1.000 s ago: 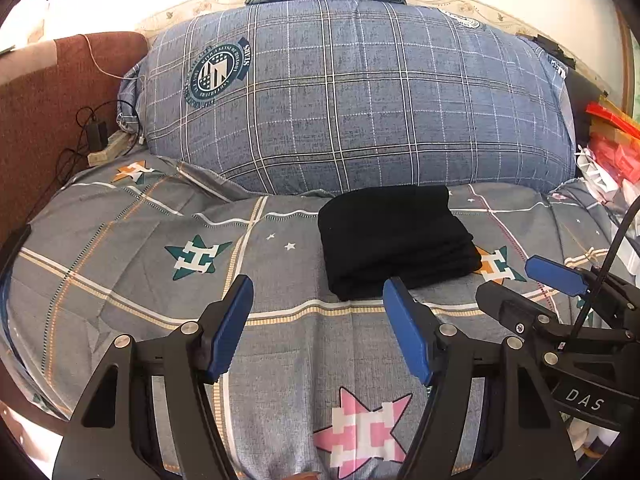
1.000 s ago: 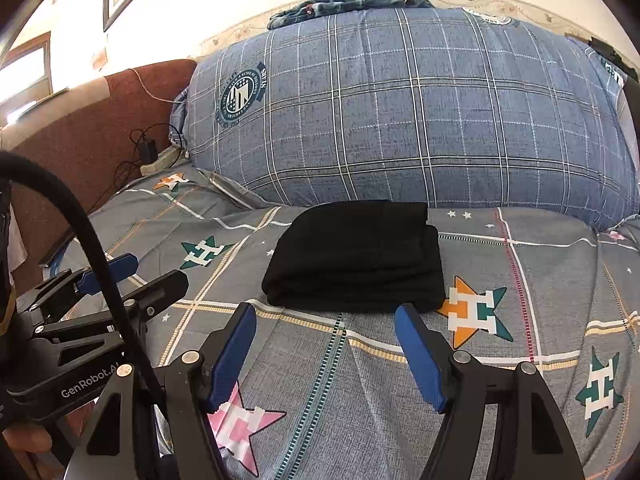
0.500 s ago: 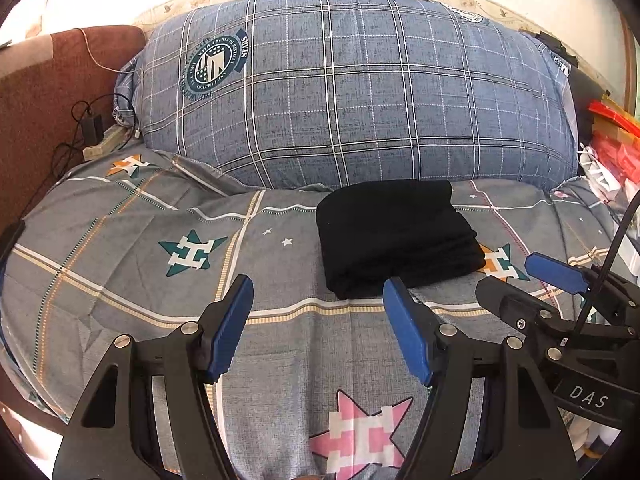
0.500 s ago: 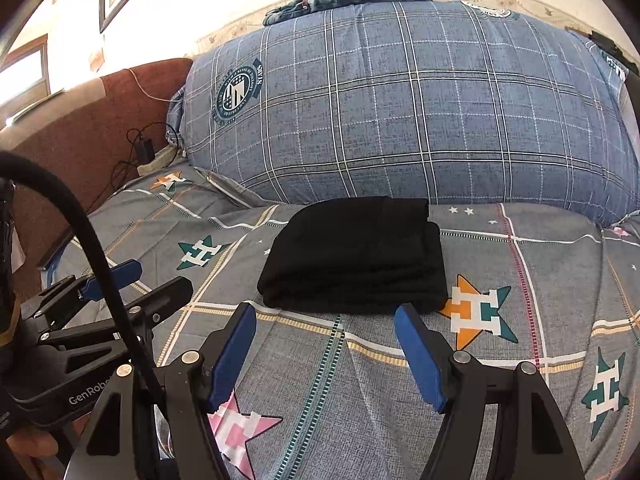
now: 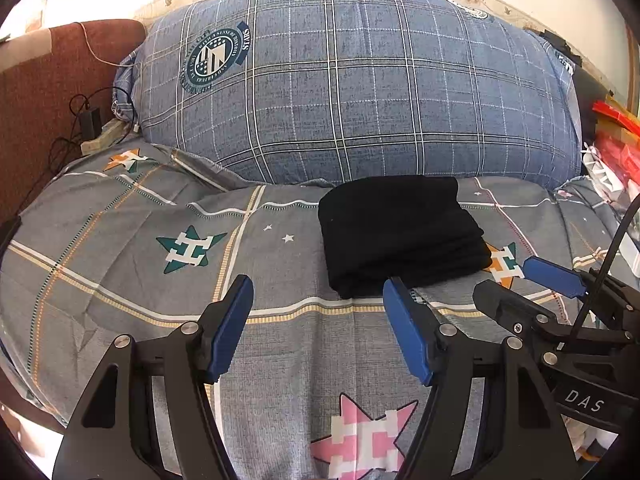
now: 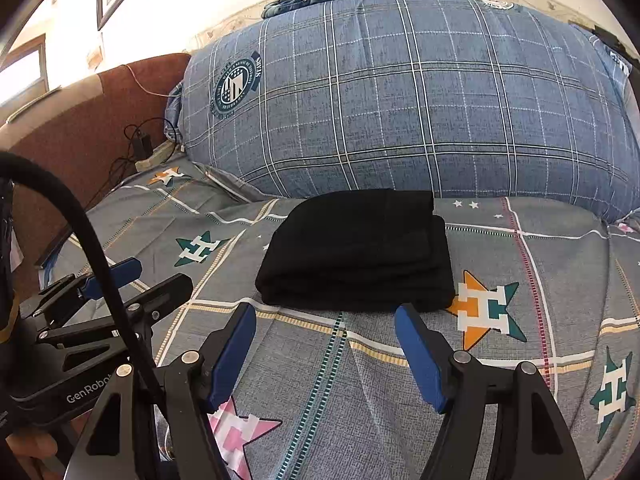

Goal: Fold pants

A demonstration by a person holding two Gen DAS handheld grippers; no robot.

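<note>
Pants [image 6: 356,252] seen folded into compact black stack on bed [image 6: 540,264], frame centre, just below pillow [image 6: 400,92]. Long axis left-right in right view. Right tool [image 6: 324,350] held wide, empty, stack dead ahead; judged nearer. Left tool [image 5: 316,328] wide, empty; stack up-right of it.

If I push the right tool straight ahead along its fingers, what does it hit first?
Most likely the folded black pants: their near edge lies just beyond the open right tool and spans its gap. If the tool runs higher than it looks, it would meet the plaid pillow behind.
</note>
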